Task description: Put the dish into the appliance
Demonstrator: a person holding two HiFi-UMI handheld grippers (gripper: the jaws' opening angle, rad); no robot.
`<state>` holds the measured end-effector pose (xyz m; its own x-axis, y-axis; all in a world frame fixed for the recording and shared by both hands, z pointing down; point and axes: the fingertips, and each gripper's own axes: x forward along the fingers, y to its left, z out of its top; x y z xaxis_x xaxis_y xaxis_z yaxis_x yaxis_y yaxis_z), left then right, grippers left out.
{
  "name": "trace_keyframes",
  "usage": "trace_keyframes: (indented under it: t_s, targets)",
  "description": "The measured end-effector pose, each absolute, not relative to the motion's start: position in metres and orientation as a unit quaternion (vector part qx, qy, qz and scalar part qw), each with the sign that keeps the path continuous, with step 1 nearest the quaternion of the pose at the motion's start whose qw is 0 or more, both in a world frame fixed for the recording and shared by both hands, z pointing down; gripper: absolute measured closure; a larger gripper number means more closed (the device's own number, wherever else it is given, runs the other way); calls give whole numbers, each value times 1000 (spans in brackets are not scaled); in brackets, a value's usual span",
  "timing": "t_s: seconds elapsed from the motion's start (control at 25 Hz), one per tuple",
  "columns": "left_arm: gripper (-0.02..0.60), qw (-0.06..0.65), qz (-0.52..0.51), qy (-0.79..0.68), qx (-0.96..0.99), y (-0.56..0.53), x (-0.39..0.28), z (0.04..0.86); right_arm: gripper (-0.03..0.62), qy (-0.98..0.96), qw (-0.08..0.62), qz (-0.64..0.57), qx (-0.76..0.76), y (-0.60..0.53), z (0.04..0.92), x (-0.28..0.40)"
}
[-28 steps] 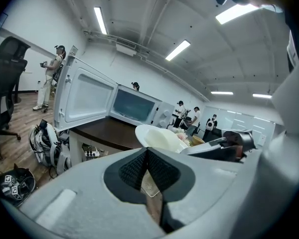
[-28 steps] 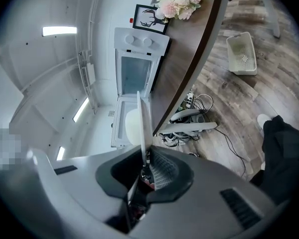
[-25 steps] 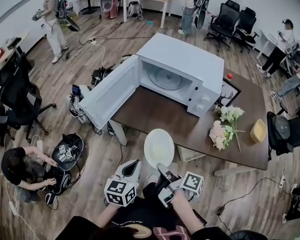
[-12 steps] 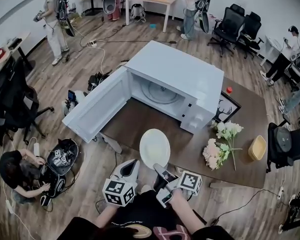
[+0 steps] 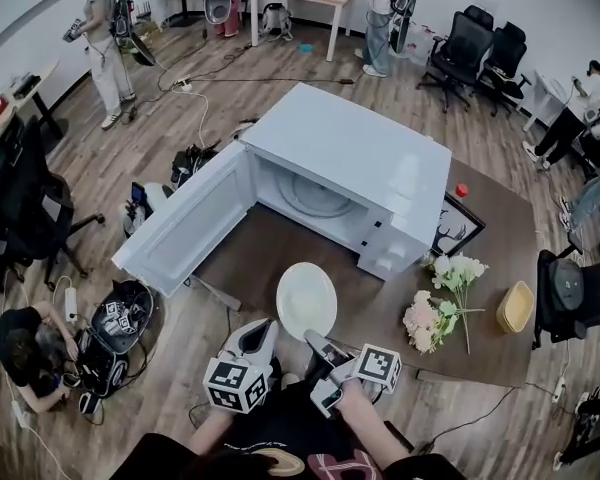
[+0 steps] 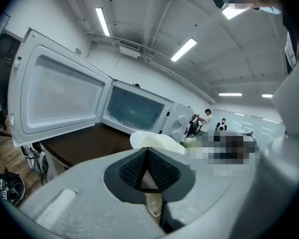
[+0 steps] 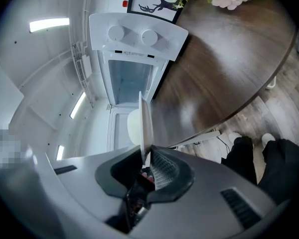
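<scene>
The right gripper [image 5: 320,341] pinches the round white plate [image 5: 306,301] by its near rim; the open white microwave [image 5: 380,168] gapes just beyond, frame centre.

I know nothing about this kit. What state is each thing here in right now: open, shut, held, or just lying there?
microwave: door swung wide open, no dish inside.
dish: gripped by its rim, not yet in the microwave.
right hand-held gripper: shut on the dish.
left hand-held gripper: shut, holding nothing.
flowers: lying on the table.
</scene>
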<state>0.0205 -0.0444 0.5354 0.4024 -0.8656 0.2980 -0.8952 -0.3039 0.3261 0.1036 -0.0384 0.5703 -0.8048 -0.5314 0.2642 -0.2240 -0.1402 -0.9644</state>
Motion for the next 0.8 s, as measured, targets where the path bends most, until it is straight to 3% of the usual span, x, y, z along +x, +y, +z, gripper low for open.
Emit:
trace_keyframes:
  t_s: [0.8]
  targets:
    - [572,212,43,-477,852,-183,-16,523,539,616,170,-688,-342,-159,568,64]
